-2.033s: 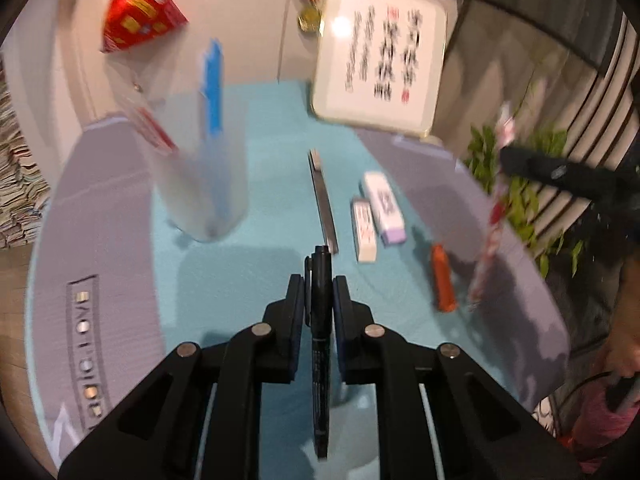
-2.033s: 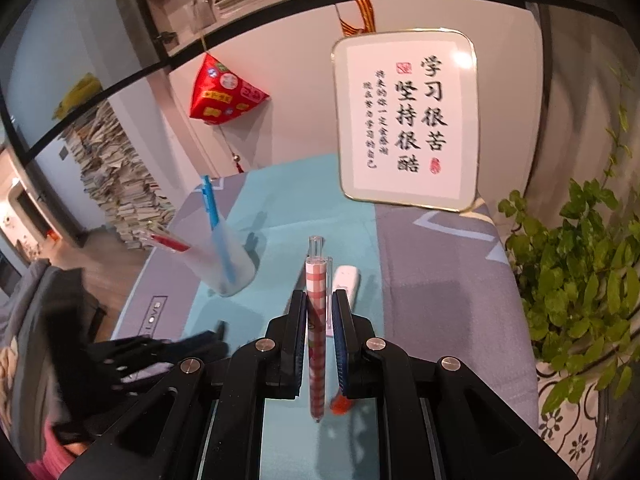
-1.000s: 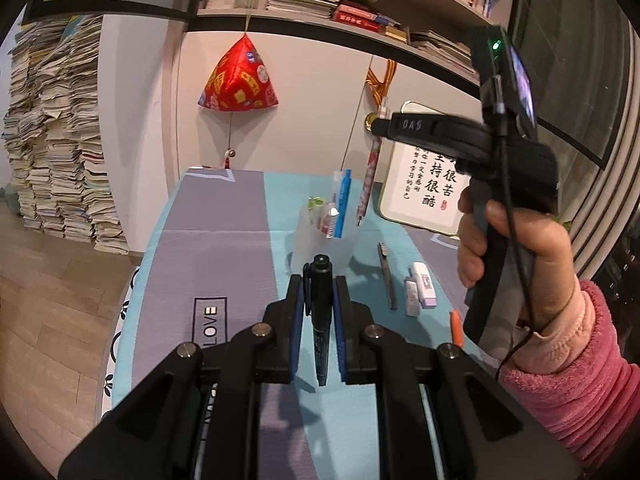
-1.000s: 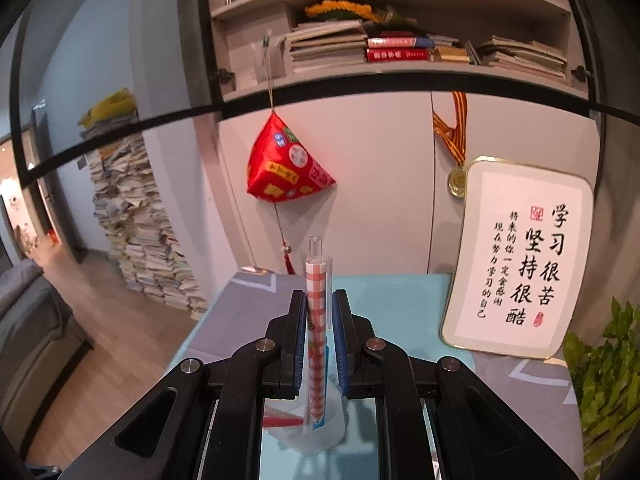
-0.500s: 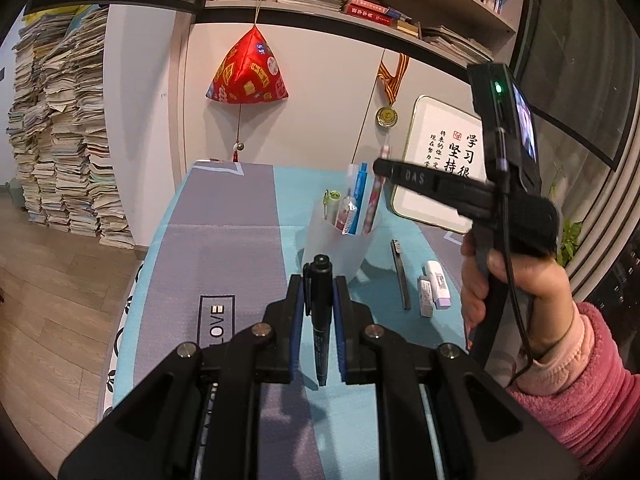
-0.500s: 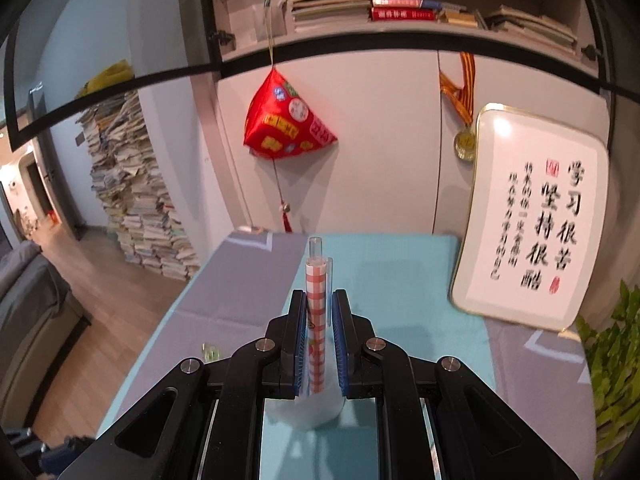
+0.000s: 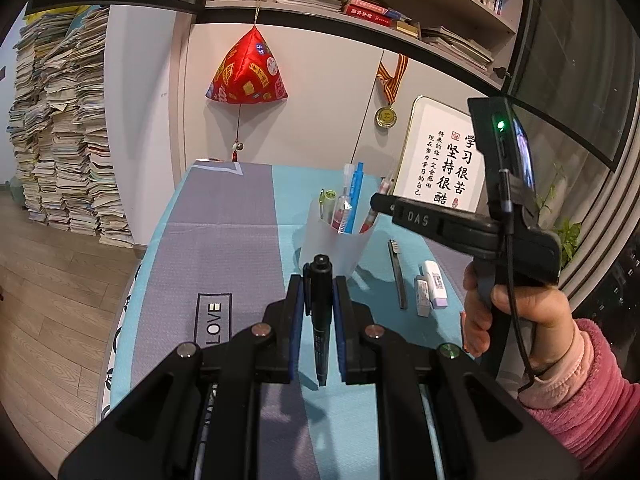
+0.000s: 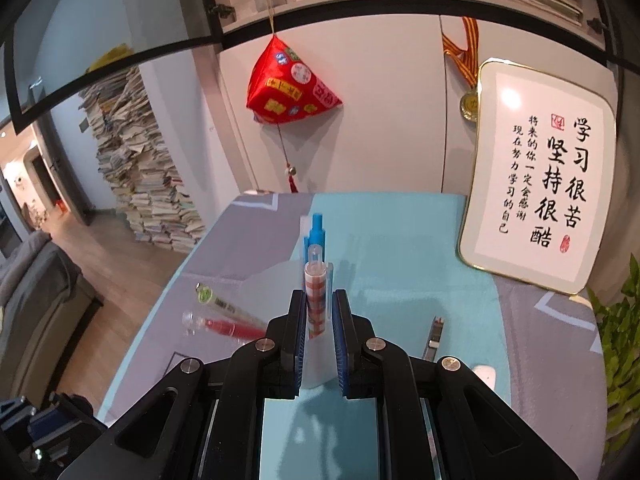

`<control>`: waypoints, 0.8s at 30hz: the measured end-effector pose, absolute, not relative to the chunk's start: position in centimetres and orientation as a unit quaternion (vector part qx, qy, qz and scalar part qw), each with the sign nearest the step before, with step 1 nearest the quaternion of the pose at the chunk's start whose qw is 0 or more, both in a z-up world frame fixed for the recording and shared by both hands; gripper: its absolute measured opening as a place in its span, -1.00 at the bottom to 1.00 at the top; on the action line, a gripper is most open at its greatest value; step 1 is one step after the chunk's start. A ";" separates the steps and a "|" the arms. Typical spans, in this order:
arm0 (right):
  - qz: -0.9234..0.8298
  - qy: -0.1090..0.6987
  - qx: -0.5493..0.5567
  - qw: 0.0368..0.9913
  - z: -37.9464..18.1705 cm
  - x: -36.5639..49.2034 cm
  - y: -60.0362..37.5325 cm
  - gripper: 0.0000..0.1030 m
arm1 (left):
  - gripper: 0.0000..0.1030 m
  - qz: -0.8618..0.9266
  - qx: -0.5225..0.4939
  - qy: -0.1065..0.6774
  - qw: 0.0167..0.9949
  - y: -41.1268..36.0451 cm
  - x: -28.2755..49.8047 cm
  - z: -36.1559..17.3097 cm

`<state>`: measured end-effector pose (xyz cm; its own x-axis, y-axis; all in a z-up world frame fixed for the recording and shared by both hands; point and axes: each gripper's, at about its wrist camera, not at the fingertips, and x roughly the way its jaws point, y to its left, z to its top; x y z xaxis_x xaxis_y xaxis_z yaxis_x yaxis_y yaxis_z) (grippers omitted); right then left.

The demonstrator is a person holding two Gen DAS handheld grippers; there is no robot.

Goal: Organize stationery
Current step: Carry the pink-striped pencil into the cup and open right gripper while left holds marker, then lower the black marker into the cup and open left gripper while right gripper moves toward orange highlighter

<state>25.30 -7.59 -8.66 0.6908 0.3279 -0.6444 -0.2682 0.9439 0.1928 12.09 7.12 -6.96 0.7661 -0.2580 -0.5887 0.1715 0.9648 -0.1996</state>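
My left gripper (image 7: 319, 280) is shut on a black marker (image 7: 321, 308), held above the table in front of a translucent white pen cup (image 7: 338, 246). The cup holds a blue pen (image 7: 355, 196), a green-capped pen (image 7: 327, 200) and others. My right gripper (image 8: 319, 300) stands over the cup (image 8: 318, 364); its jaws have parted, leaving gaps beside a red-checked pen (image 8: 316, 300) that stands in the cup. In the left wrist view the right gripper (image 7: 380, 202) reaches over the cup's rim, with the checked pen (image 7: 374, 210) below it.
A black ruler (image 7: 398, 274), two white erasers (image 7: 434, 284) and a framed calligraphy sign (image 7: 446, 168) sit right of the cup on the teal and grey tablecloth (image 7: 224, 232). A plant (image 8: 616, 320) is at the far right. Book stacks (image 7: 60, 136) stand on the floor, left.
My right gripper lowered the checked pen into the cup and its jaws opened around it. My left gripper kept its hold on the black marker and barely moved.
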 end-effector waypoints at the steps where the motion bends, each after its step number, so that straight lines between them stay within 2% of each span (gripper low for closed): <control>1: 0.165 0.363 0.042 0.916 -8.8 25.3 -7.6 -0.73 | -0.76 -0.114 -0.067 0.322 0.937 7.1 12.1 -6.9; 15: 0.176 0.391 0.059 0.901 -9.6 21.0 -11.7 -0.72 | -0.76 -0.110 -0.057 0.319 0.940 6.4 12.3 -6.1; 24: 0.135 0.430 0.027 0.892 -12.3 18.5 -14.5 -0.72 | -0.76 -0.115 -0.037 0.277 0.953 4.5 13.6 -2.1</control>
<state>18.51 -14.53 -12.30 0.5936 0.2632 -0.7605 -0.2170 0.9624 0.1636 13.63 4.48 -2.14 0.8198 -0.2391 -0.5203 0.1986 0.9710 -0.1333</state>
